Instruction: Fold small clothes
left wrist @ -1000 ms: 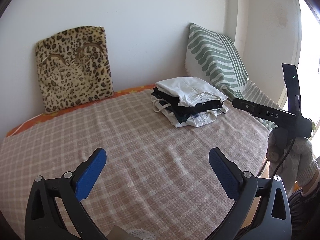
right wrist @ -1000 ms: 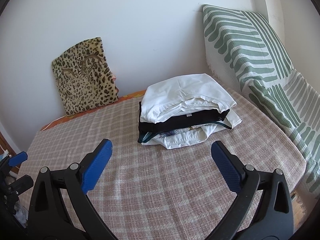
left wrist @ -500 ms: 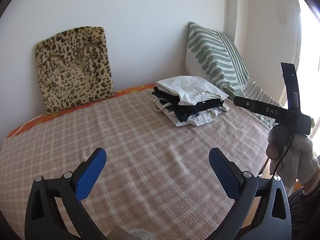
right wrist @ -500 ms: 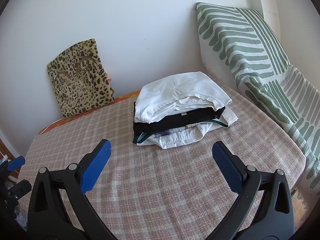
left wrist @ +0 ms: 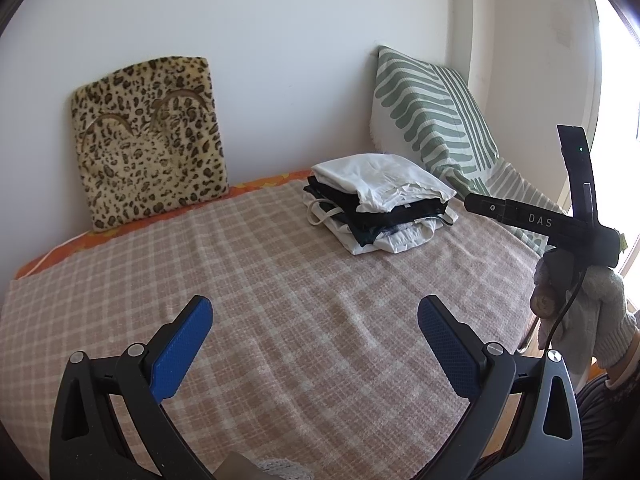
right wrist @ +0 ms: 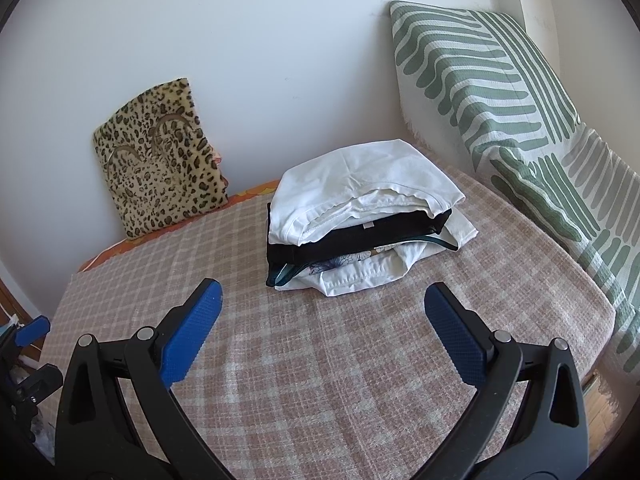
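A stack of folded clothes (left wrist: 380, 204) (right wrist: 360, 216) lies at the far right of a bed with a pink plaid blanket (left wrist: 280, 320) (right wrist: 320, 360). A white garment is on top, a black one under it, more white ones below. My left gripper (left wrist: 314, 332) hovers open over bare blanket, well short of the stack, with nothing between its blue pads. My right gripper (right wrist: 322, 320) is also open and empty, just in front of the stack. The left wrist view shows the right gripper's body (left wrist: 560, 224) held by a gloved hand (left wrist: 600, 320) at the right edge.
A leopard-print cushion (left wrist: 148, 144) (right wrist: 160, 160) leans on the white wall at the back left. A green-striped pillow (left wrist: 432, 120) (right wrist: 500, 100) stands at the back right beside the stack. The bed edge (right wrist: 600, 344) drops off at the right. An orange sheet (left wrist: 260, 182) shows at the back.
The right gripper has drawn back and shifted slightly, so the stack sits a little farther and more to the left in its view. The left gripper has barely moved.
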Tool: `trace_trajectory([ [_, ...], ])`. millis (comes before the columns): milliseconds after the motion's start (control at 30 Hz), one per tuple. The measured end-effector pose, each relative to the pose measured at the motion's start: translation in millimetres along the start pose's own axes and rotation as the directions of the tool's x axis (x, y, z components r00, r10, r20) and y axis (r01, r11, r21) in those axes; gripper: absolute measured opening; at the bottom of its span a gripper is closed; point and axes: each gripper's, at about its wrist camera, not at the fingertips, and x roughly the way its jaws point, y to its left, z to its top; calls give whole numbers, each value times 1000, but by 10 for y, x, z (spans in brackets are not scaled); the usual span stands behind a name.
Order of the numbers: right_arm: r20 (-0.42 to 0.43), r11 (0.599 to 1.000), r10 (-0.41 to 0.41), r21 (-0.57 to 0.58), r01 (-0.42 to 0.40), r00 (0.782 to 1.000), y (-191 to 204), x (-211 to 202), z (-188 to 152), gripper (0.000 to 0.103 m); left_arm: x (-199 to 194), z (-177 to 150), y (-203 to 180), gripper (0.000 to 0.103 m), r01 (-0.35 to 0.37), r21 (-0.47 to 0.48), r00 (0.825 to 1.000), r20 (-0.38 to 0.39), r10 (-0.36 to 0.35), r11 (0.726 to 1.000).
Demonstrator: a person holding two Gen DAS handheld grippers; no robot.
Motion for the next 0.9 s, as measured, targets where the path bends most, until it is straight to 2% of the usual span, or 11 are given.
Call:
trace_trajectory([
  [900, -4, 1000, -5, 4, 5, 1000, 39, -29, -43, 103, -30, -5, -36, 102, -4, 10, 1000, 7, 4, 1000],
])
